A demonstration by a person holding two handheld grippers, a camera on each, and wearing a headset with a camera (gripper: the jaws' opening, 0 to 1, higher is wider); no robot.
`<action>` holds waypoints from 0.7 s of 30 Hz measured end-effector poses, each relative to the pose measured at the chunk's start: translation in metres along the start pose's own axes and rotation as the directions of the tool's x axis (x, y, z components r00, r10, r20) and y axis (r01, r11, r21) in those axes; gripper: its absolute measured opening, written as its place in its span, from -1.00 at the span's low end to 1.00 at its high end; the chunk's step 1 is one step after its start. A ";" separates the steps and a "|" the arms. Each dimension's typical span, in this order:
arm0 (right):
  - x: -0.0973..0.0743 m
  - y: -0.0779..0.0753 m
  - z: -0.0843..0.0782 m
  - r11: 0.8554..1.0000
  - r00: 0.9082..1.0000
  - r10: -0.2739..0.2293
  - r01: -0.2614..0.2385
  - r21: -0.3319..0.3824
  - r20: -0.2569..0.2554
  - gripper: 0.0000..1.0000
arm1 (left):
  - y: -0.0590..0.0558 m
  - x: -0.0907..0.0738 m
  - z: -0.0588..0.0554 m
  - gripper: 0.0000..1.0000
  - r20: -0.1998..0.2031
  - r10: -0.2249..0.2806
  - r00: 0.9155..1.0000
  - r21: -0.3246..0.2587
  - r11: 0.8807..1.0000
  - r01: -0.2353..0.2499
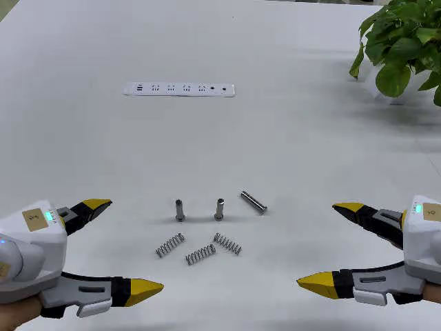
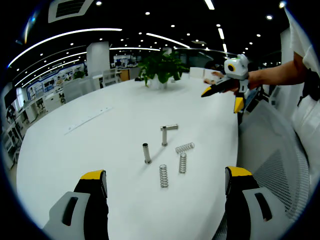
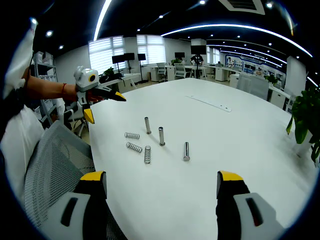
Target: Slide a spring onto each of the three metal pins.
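Three metal pins are on the white table: two stand upright [image 1: 180,210] [image 1: 219,209] and a third pin [image 1: 253,202] lies on its side to their right. Three loose springs [image 1: 169,245] [image 1: 200,254] [image 1: 227,243] lie just in front of them. My left gripper [image 1: 124,245] hovers open at the lower left, apart from everything. My right gripper [image 1: 329,245] hovers open at the lower right, also holding nothing. In the left gripper view the pins [image 2: 146,153] and springs [image 2: 163,176] lie ahead between the jaws; the right gripper view shows the pins [image 3: 161,136] and springs [image 3: 147,154] likewise.
A white power strip [image 1: 179,89] lies farther back on the table [image 1: 289,138]. A potted green plant [image 1: 403,45] stands at the far right corner. A mesh office chair [image 3: 50,170] is beside the near table edge.
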State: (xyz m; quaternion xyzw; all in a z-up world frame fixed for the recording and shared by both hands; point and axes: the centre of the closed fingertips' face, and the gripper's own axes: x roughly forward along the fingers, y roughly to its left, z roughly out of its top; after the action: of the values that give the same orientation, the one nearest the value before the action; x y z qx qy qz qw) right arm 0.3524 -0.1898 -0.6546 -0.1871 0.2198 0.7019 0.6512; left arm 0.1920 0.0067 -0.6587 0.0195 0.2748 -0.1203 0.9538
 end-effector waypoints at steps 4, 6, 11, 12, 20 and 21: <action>0.001 0.000 0.001 1.000 1.000 -0.001 0.001 0.003 0.002 0.84 | -0.001 0.001 0.000 1.00 0.001 0.000 1.000 -0.002 1.000 0.000; 0.001 0.001 0.000 1.000 1.000 0.002 -0.002 0.006 0.002 0.83 | -0.001 0.001 0.000 1.00 0.001 -0.001 1.000 -0.002 1.000 0.001; 0.002 0.000 0.000 1.000 1.000 0.004 -0.004 0.007 0.000 0.83 | -0.002 0.003 0.001 1.00 0.004 -0.002 1.000 -0.004 1.000 0.002; 0.002 0.000 0.000 1.000 1.000 0.004 -0.004 0.006 -0.002 0.83 | -0.002 0.003 0.001 1.00 0.004 -0.001 1.000 -0.004 1.000 0.001; 0.003 -0.004 -0.001 1.000 1.000 0.005 -0.005 0.002 -0.007 0.83 | -0.004 0.005 0.000 1.00 0.007 -0.006 1.000 -0.010 1.000 0.006; 0.003 -0.005 0.000 1.000 1.000 0.005 -0.005 0.001 -0.008 0.83 | -0.004 0.005 0.000 1.00 0.007 -0.005 1.000 -0.010 1.000 0.006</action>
State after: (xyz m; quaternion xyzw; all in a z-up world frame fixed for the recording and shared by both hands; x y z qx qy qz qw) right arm 0.3568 -0.1870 -0.6571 -0.1888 0.2232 0.7027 0.6486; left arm 0.1949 0.0019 -0.6615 0.0136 0.2723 -0.1216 0.9544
